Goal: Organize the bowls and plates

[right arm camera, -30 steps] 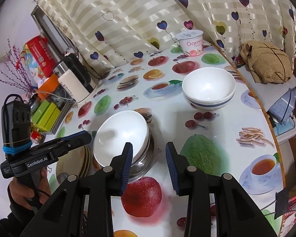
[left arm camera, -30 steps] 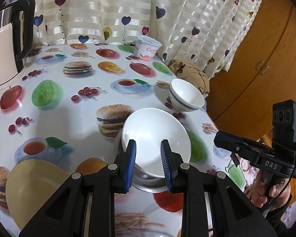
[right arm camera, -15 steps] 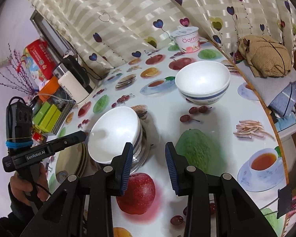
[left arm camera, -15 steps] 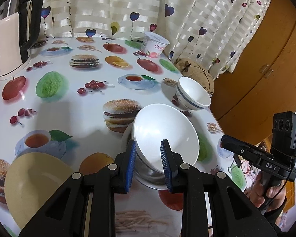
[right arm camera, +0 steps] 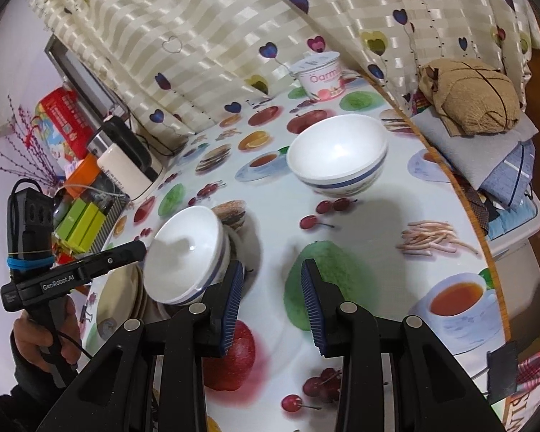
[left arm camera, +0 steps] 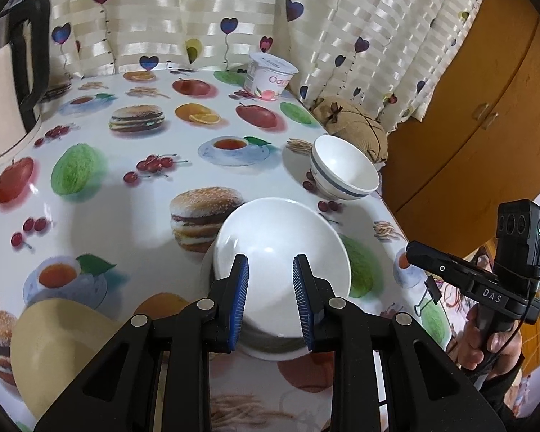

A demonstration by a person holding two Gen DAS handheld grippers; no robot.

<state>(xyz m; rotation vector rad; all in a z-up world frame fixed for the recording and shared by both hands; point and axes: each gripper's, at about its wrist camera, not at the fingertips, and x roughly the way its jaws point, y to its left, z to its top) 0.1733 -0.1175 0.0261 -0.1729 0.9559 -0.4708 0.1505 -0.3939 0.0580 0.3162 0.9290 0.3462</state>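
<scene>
A round bench [left arm camera: 90, 212] covered in a glossy cloth printed with burgers, fruit and teacups fills both views, backed by a striped curtain [left arm camera: 198, 10] dotted with heart balloons, with wooden cabinet doors [left arm camera: 486, 115] at the right of the left-wrist frame. At centre, the left hand-held gripper [left arm camera: 270, 288] stands released, its blue pads either side of a tilted white bowl [left arm camera: 280, 248] that rests in a metal dish [left arm camera: 270, 345]. The right hand-held gripper [right arm camera: 270, 302] is likewise released over the bare cloth. A second blue-banded bowl [right arm camera: 336, 154] sits near the bench's edge in the upper centre, a yoghurt tub [right arm camera: 320, 77] behind it. Cream plates [left arm camera: 50, 345] lie stacked at lower left, an electric kettle [left arm camera: 7, 86] at upper left.
</scene>
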